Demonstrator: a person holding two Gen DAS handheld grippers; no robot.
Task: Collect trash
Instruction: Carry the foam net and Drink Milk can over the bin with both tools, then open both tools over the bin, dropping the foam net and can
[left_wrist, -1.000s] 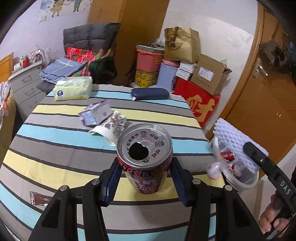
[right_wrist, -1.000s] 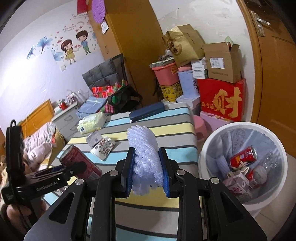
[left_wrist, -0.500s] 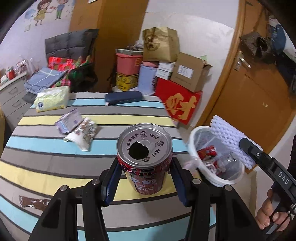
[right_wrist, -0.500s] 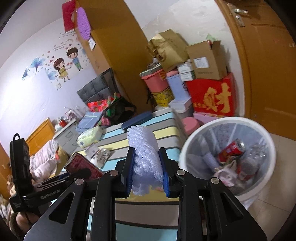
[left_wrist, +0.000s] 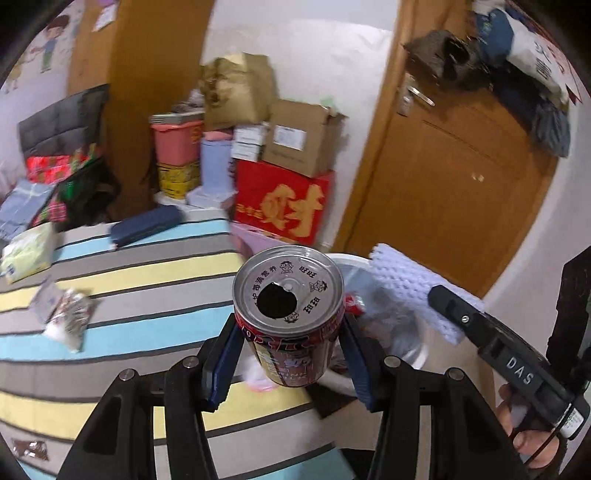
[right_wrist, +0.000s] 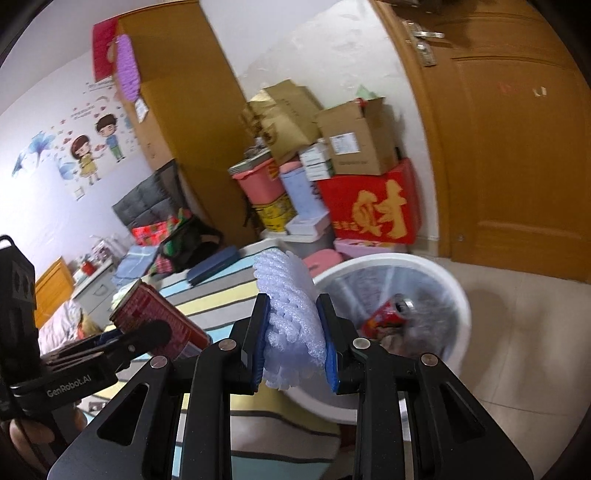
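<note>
1. Left gripper (left_wrist: 288, 354) has its blue pads pressed against the two sides of a red drink can with an opened silver lid (left_wrist: 289, 314), held upright with the mouth facing up, probably so that any dregs stay inside while it is carried.
2. Right gripper (right_wrist: 293, 343) is clamped narrow on a white foam fruit net (right_wrist: 291, 321), which bulges out above and below the pads; the tight squeeze suits something so light and springy.
3. Both loads hang in the air near the edge of the table with the striped cloth (left_wrist: 129, 295), pointed toward the round white plastic bin with a clear liner (right_wrist: 439, 273) that stands on the floor beside the table.
4. That bin already holds a red can (right_wrist: 388, 312) and other scraps, so it is evidently the place for the trash. In the left wrist view the held can sits in front of the bin's rim, and the foam net looks to be above its opening.
5. More litter, a crumpled printed wrapper (left_wrist: 68, 317), lies farther back on the cloth, so collecting is not finished.
6. Releasing too early could send the can onto the floor.
</note>
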